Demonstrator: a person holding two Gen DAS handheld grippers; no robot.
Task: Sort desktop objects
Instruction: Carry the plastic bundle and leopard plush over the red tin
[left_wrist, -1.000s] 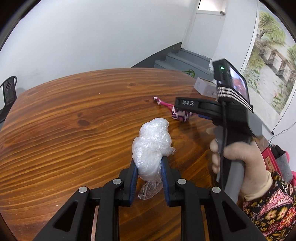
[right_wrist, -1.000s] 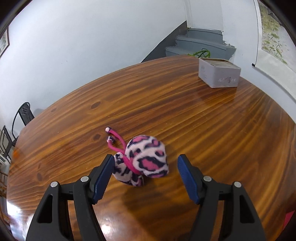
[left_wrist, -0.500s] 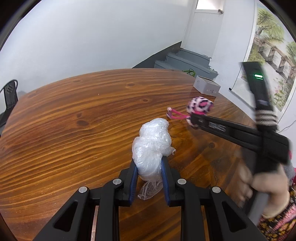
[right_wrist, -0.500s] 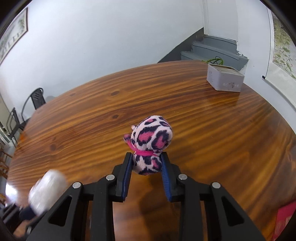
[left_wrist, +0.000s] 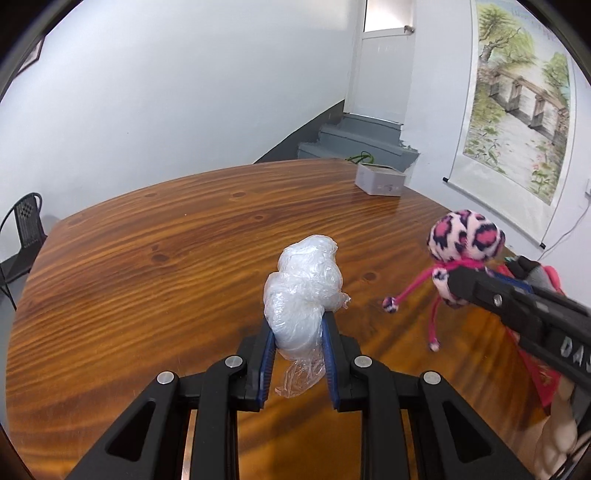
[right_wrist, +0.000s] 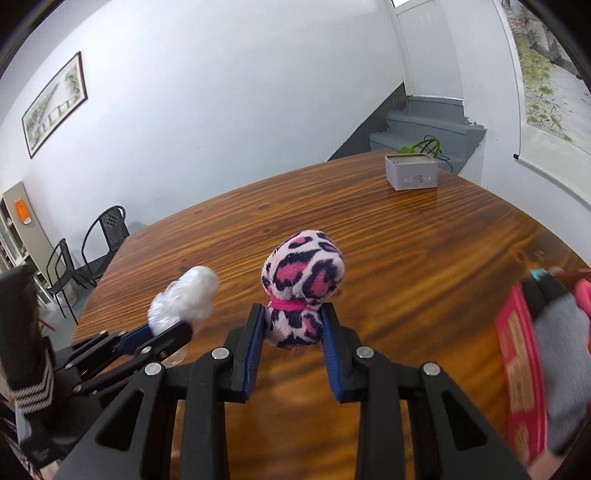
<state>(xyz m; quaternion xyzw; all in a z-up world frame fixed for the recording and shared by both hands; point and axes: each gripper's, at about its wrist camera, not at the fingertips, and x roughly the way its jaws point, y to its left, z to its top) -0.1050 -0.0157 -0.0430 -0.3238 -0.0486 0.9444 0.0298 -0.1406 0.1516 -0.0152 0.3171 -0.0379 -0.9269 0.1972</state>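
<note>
Currently both loaded: left gripper (left_wrist: 297, 350) clamps plastic wad (left_wrist: 303, 291), right gripper (right_wrist: 293, 345) clamps leopard plush (right_wrist: 303, 284). Gray box (right_wrist: 412, 171) at tabletop (right_wrist: 424, 266) far edge, ahead-right; right gripper nearer.

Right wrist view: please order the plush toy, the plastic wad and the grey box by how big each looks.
1. plush toy, closest to the camera
2. plastic wad
3. grey box, far away, so its true size may be larger

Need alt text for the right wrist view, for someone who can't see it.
The right tongs grip a pink leopard-print plush toy above a wooden table. At left, the left tongs hold a wad of clear plastic wrap; a grey tin box sits at the far edge.
</note>
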